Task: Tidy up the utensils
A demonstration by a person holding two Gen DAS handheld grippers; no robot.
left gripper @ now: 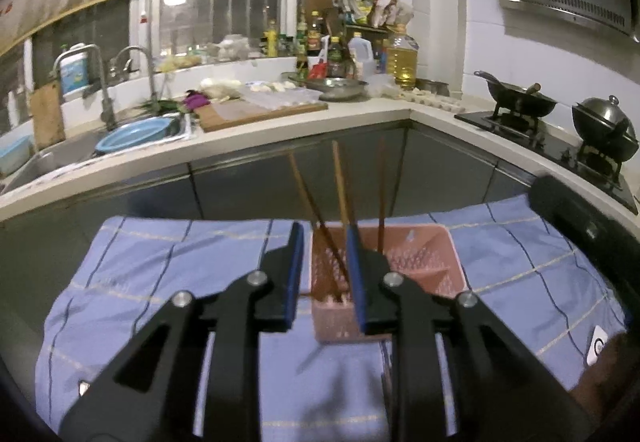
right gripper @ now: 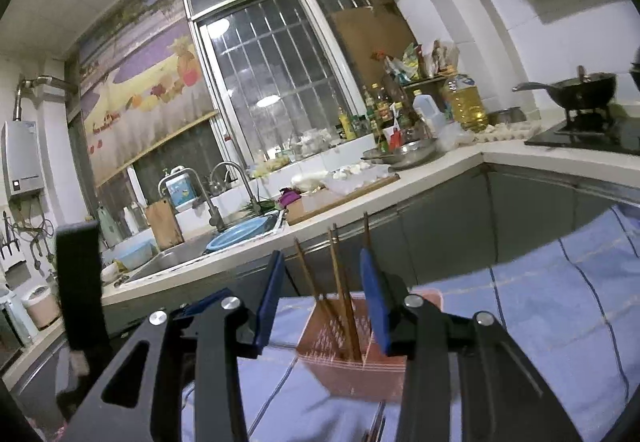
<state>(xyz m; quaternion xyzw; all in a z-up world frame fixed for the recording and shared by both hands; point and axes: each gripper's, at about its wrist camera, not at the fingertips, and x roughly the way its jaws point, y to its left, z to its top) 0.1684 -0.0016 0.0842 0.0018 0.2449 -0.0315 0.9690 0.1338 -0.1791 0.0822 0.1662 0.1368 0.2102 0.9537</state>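
Just ahead of the left gripper (left gripper: 323, 230), between its two blue-padded fingers (left gripper: 295, 262), stood a pink perforated utensil basket (left gripper: 416, 262) on a blue checked cloth (left gripper: 160, 282). The jaws were parted a little and pinched nothing; the near left corner of the basket showed through the gap, while most of the basket lay ahead and to the right of the right-hand finger. Several brown chopsticks (left gripper: 342, 186) stood upright or leaning in the basket's left compartment, rising past the fingertips, apart from the pads as far as I could tell.

Seen along the right gripper (right gripper: 320, 256), the same basket (right gripper: 344, 358) sat directly ahead and slightly below, framed between its fingers (right gripper: 374, 294). Those jaws were spread wider, with nothing pressed between them. The chopsticks (right gripper: 340, 282) rose in the gap between the two pads, touching neither. The cloth (right gripper: 552, 306) ran off to the right of the claw, and the kitchen counter (right gripper: 420, 166) lay well beyond.
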